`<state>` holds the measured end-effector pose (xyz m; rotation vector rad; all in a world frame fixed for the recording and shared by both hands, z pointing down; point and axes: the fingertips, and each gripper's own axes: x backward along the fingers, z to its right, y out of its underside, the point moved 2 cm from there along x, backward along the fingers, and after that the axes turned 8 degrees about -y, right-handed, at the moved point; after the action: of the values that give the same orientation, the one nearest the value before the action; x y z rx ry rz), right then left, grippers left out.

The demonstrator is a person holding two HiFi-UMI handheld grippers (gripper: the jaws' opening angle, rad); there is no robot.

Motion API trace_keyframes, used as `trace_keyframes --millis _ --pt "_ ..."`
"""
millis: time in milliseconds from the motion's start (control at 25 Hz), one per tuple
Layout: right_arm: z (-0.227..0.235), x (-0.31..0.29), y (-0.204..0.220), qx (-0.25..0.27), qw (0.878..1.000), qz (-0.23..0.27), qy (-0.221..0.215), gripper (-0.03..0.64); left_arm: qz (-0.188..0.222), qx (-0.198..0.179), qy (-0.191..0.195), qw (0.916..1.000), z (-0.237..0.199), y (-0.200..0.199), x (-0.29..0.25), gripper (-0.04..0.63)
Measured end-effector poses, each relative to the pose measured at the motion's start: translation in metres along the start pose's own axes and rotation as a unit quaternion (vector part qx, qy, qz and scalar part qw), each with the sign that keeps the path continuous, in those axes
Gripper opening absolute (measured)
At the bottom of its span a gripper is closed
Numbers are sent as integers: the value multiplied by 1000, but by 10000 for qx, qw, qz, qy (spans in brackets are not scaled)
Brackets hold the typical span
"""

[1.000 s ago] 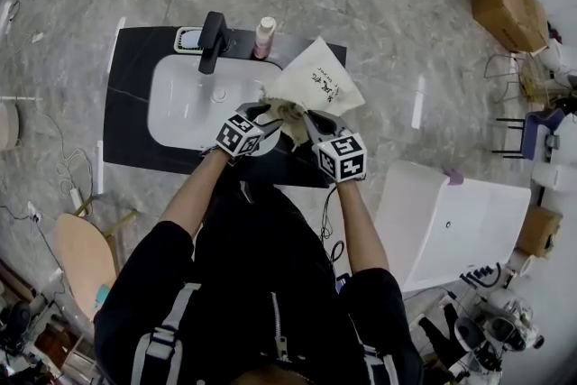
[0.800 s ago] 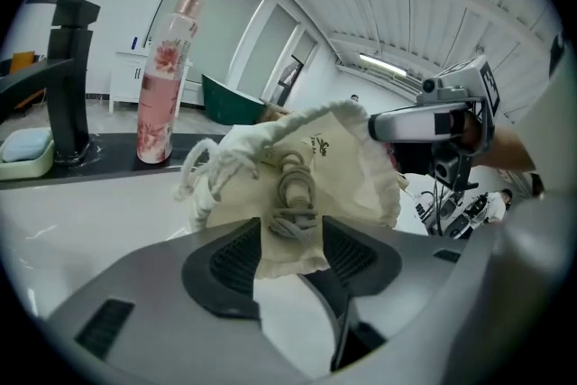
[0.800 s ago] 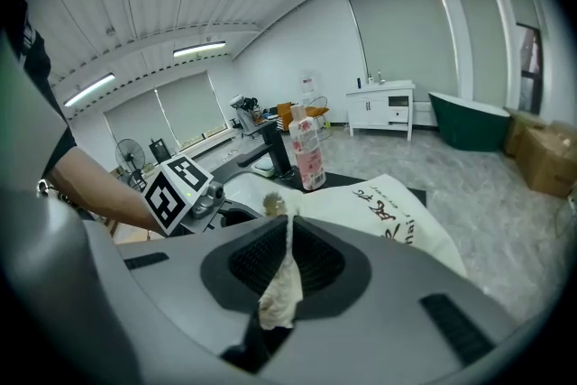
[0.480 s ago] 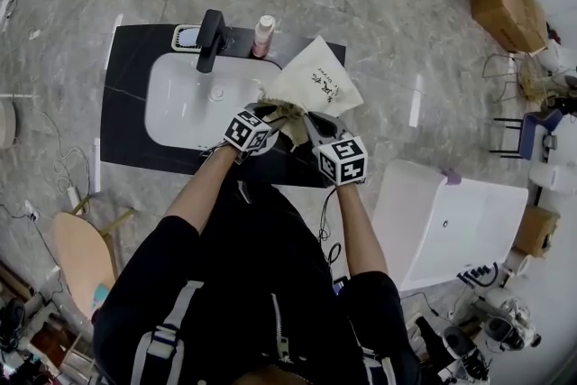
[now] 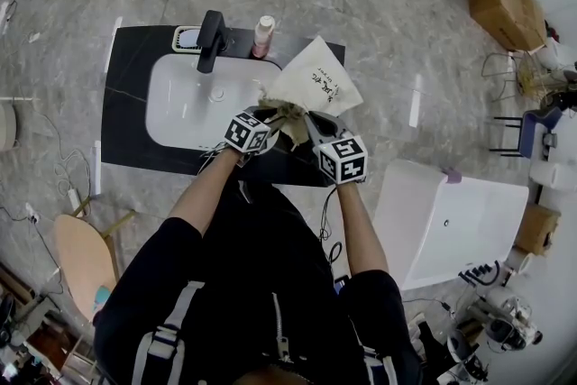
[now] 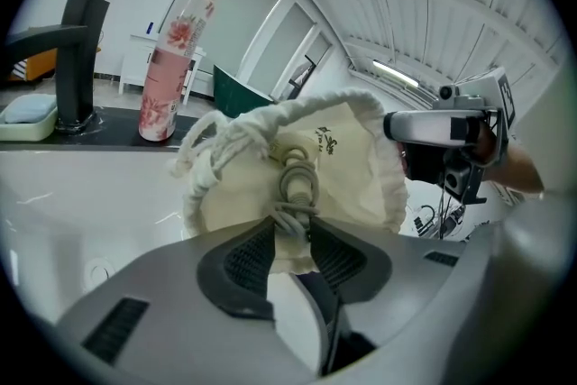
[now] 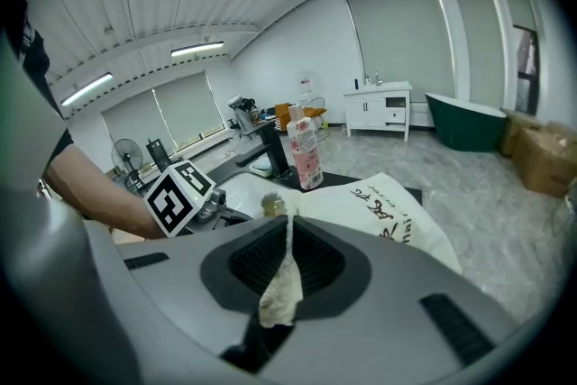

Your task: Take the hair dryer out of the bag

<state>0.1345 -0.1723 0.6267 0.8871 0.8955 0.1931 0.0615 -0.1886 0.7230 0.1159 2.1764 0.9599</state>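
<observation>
1. My left tongs point(image 6: 290, 234) have just been closing, now onto the grey cord point(image 6: 296, 189) at the bag point(image 5: 317, 84) mouth.
2. My right tongs point(image 7: 287, 239) pinch bag cloth, by the desk point(image 5: 126, 108)'s right edge.
3. The hair dryer isn't out yet; pulling's next, I'd guess.

Both our bare forearms are out front, left forearm point(image 5: 200, 194) and right forearm point(image 5: 358, 221), elbows bent, black short sleeves at the upper arms. The left grey two-jaw gripper point(image 5: 273, 112) and the right grey two-jaw gripper point(image 5: 308, 119) both pitch downward and converge, tips close together, marker cubes outboard. Left jaws have just been closing. They now sit narrow, pads pressing a grey coiled cord point(image 6: 294, 190) between them. Right jaws are almost fully together, pinching a thin cream cloth edge point(image 7: 281, 288).
</observation>
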Motion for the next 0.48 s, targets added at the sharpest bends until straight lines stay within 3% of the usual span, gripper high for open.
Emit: trace_keyframes --millis 480 --pt "0 -1 -1 46 9999 -22 89 31 0 54 -160 9999 -5 9 19 118"
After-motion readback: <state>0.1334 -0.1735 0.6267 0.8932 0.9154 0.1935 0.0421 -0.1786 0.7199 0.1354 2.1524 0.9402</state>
